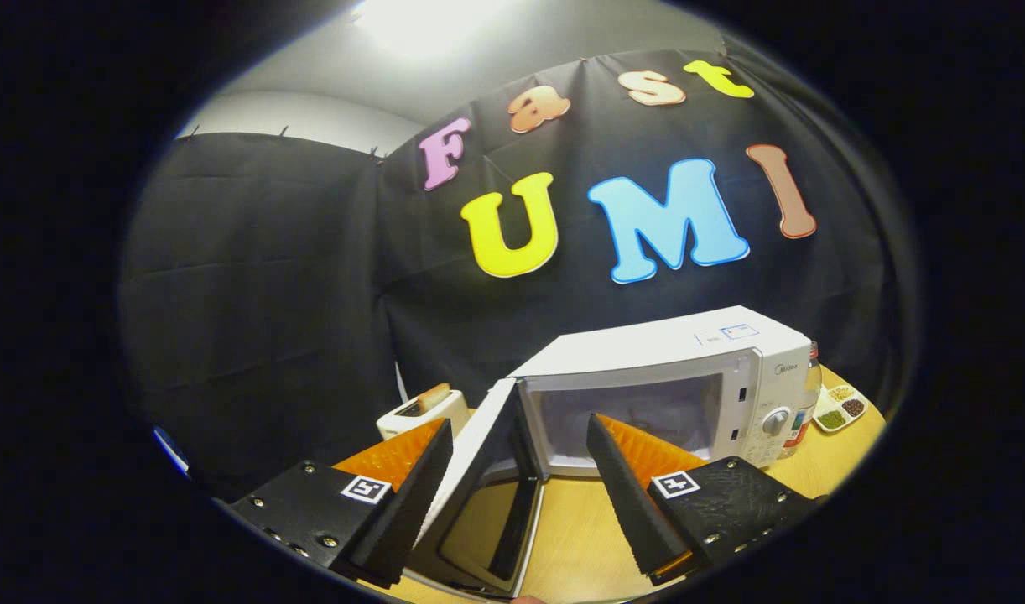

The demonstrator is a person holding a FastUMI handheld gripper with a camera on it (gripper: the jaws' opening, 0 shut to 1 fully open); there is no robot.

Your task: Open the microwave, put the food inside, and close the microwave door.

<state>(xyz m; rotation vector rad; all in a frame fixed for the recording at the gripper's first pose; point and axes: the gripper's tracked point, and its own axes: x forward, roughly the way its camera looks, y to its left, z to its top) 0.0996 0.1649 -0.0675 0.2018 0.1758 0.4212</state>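
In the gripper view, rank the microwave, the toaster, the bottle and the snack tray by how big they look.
1. microwave, door open between the open gripper fingers
2. toaster
3. bottle and snack tray: look alike, bottle partly hidden, so unranked

White microwave [672, 377] on wooden table, cavity exposed. Door [487, 470] swung wide open, edge-on between the spread fingers.

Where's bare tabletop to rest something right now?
Bare table lies between the open microwave door and the microwave front. Crowded right of it: bottle, snack tray. Toaster beyond the door. Gripper open, straddling the door.
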